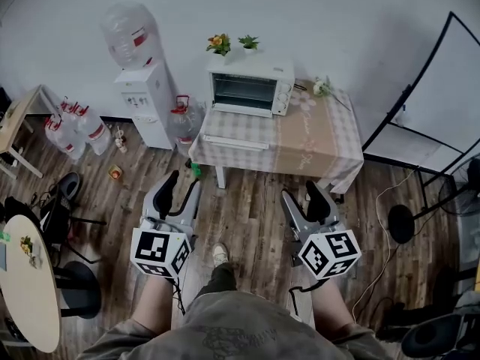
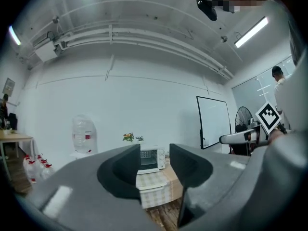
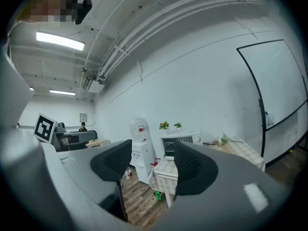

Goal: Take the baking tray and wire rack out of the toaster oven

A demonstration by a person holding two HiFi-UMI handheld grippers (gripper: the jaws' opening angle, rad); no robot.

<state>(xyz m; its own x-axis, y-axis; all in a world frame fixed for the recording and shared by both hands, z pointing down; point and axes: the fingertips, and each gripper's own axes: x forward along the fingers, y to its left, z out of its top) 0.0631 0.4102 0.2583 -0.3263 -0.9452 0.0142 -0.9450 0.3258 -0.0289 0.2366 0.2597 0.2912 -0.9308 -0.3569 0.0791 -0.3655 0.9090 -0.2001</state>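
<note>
The white toaster oven (image 1: 251, 85) stands at the back of a table with a checked cloth (image 1: 300, 145); it also shows far off between the jaws as the oven (image 2: 152, 158) and the oven (image 3: 177, 145). Its door is folded down toward me, and the white handle bar (image 1: 233, 142) lies near the table's front edge. The cavity is dark, so I cannot make out the tray or rack inside. My left gripper (image 1: 182, 184) and right gripper (image 1: 301, 195) hover over the wooden floor, well short of the table. Both point at the oven, open and empty.
A water dispenser (image 1: 146, 96) stands left of the table, with water jugs (image 1: 75, 130) on the floor. Two small plants (image 1: 229, 43) sit on the oven. A whiteboard frame (image 1: 442, 103) and a fan (image 1: 465, 193) stand at the right, a round table (image 1: 30, 291) at the left.
</note>
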